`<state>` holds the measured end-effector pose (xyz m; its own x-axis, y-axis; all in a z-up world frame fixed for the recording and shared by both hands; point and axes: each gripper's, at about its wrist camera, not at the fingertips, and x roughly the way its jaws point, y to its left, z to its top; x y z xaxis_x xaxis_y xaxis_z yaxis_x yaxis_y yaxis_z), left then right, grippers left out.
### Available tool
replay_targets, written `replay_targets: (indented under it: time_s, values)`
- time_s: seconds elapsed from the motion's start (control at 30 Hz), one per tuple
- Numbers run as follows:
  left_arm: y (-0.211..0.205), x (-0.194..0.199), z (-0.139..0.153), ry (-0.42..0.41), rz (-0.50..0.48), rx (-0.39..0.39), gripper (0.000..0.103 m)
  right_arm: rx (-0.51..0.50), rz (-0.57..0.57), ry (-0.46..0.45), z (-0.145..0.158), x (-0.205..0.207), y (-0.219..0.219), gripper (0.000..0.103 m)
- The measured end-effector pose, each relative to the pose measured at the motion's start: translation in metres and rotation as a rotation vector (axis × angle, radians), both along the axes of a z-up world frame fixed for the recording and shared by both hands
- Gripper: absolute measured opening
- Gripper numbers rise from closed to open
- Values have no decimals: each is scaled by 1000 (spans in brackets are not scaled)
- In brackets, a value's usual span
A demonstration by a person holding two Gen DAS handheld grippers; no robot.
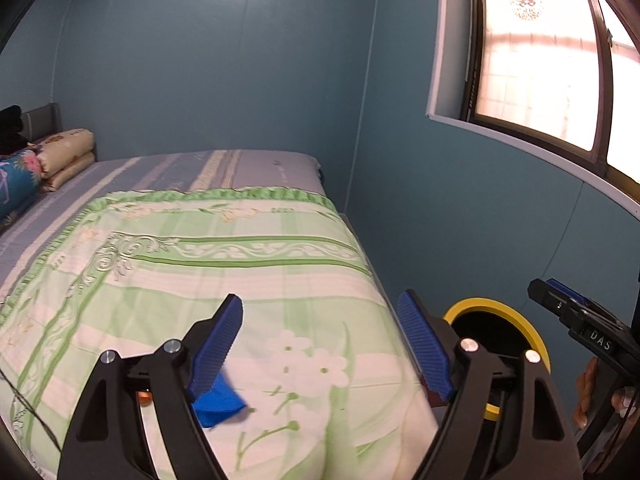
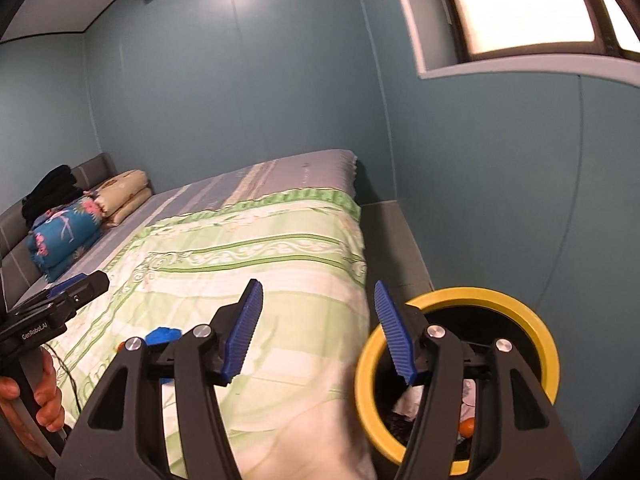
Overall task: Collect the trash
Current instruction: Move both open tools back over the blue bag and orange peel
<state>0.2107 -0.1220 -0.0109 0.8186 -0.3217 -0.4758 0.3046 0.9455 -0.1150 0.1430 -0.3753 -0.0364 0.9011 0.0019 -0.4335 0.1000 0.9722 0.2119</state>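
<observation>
On the bed (image 1: 240, 264), your fingers (image 1: 218, 340) gape wide, empty; blue scrap (image 1: 220, 404) may snag the quilt (image 1: 192, 240) if pinched deep

Blue crumpled scrap (image 1: 219, 405) on green quilt; yellow-rimmed bin (image 2: 532, 312) beside bed, trash inside.

Black left gripper (image 1: 320, 344) frame, ribbed blue pads (image 1: 424, 346), silver screws.
</observation>
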Motion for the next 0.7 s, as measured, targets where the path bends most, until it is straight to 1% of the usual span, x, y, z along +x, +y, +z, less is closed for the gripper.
replay_targets:
  time_s: [0.13,0.37,0.5,0.57,0.7]
  values:
    - [22,-15,6,-20,30,-3,78,-9,47,-19,8,-3,20,60]
    - [58,-37,16,-63,97,-8,87,-29,120,-42,16,-8,53,65]
    - [76,-47,21,-78,130,-15,89,-33,161,-54,20,-9,68,70]
    - [84,-52,22,-90,154,-14,92,-39,181,-59,22,-10,78,71]
    - [96,-59,25,-105,182,-13,95,-53,209,-64,24,-11,96,73]
